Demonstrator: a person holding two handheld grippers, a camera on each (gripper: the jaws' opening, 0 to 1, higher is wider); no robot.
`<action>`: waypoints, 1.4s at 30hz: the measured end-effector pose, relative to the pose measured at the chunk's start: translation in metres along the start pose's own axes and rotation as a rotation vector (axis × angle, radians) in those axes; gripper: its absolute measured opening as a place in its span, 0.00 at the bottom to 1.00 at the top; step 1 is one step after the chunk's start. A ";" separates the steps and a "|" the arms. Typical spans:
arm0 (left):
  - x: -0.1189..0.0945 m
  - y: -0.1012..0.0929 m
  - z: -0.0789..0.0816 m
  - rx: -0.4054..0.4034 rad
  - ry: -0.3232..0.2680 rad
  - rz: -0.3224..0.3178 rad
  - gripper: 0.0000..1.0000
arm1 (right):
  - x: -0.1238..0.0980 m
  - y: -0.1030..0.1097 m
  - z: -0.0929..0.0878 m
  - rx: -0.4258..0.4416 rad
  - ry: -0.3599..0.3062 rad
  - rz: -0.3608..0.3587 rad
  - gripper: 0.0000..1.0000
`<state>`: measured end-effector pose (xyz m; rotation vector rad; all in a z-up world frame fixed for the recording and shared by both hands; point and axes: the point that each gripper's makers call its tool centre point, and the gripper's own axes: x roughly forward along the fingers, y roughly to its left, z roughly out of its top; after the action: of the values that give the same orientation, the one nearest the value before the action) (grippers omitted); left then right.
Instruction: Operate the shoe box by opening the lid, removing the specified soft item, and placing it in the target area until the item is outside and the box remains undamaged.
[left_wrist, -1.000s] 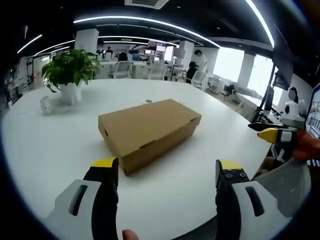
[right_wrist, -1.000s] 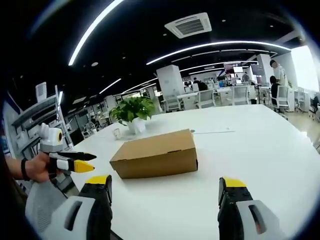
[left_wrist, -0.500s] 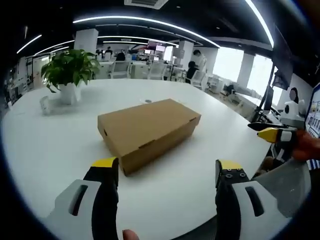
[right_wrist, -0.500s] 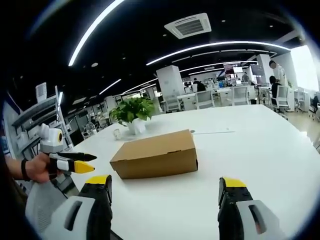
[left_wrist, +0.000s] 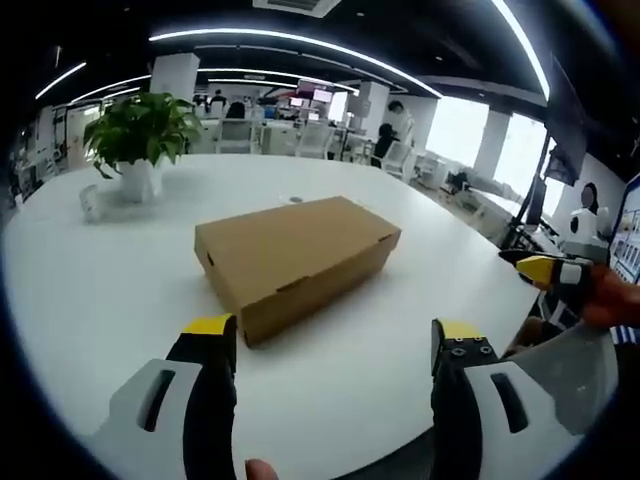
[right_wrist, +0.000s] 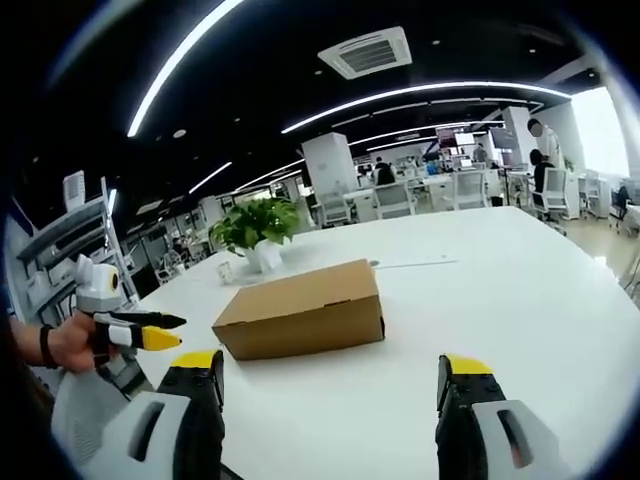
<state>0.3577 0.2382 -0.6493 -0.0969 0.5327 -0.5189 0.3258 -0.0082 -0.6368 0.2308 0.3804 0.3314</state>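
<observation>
A plain brown cardboard shoe box lies flat near the middle of the broad, smooth white table, lid down and flush. I'd say it sits there so both tools can come at it from the near edge. The left gripper and right gripper hang short of the box, yellow-tipped jaws spread wide and empty, apparently poised for the lid. The box is matte, crisp-cornered card with a small notch along its side. Far left stands a leafy green plant in a white pot.
</observation>
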 end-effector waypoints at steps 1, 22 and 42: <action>0.000 0.000 0.000 -0.005 -0.001 0.001 0.80 | 0.000 -0.001 0.000 0.000 -0.001 -0.003 0.87; 0.004 0.005 -0.006 -0.035 0.030 0.017 0.78 | -0.001 -0.003 -0.003 -0.010 0.018 -0.018 0.87; 0.016 0.034 0.010 -0.018 0.038 0.084 0.80 | 0.027 0.010 0.000 -0.046 0.050 0.044 0.87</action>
<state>0.3894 0.2590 -0.6556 -0.0817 0.5768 -0.4344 0.3466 0.0100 -0.6425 0.1862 0.4170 0.3891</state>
